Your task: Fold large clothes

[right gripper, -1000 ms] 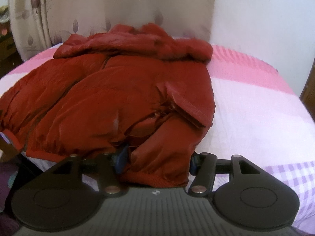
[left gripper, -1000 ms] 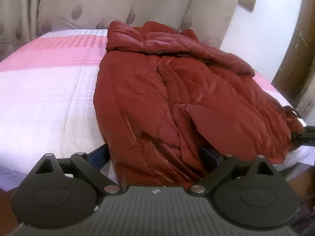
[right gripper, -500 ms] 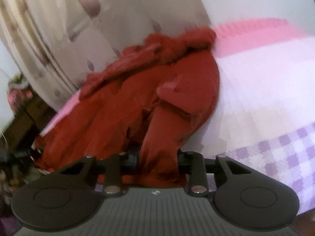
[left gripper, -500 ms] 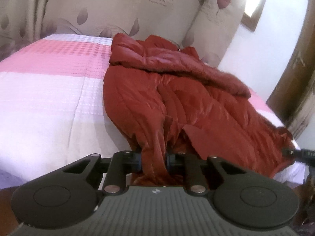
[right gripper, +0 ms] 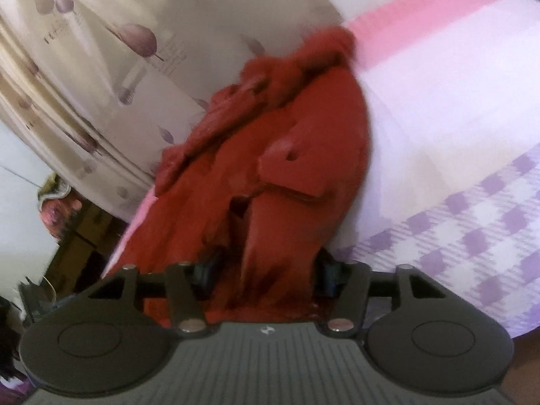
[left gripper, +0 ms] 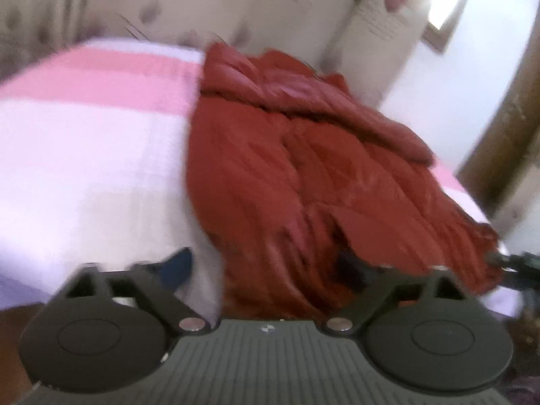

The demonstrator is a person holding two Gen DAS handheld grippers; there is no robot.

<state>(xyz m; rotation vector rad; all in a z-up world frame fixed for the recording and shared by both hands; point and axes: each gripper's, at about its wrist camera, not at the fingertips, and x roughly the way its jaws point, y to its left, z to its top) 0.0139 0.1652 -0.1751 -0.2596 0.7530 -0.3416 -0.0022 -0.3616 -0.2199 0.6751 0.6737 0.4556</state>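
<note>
A red puffer jacket (left gripper: 303, 175) lies lengthwise on the bed, hood at the far end, hem at the near edge. My left gripper (left gripper: 266, 273) is open, its fingers wide apart with the jacket's hem corner between them. In the right wrist view the same jacket (right gripper: 280, 175) has a pocket flap facing up. My right gripper (right gripper: 266, 273) is partly open, its fingers on either side of the other hem corner, and the cloth fills the gap. Both views are blurred.
The bed (left gripper: 84, 168) has a pink, white and lilac checked cover. Leaf-print curtains (right gripper: 84, 67) hang behind it. A wooden door (left gripper: 506, 118) stands at the right. Dark furniture with clutter (right gripper: 67, 222) stands beside the bed.
Half a second ago both grippers were shut on the jacket's hem. Now the left has opened wide and the right has opened partly. The right wrist view has tilted further.
</note>
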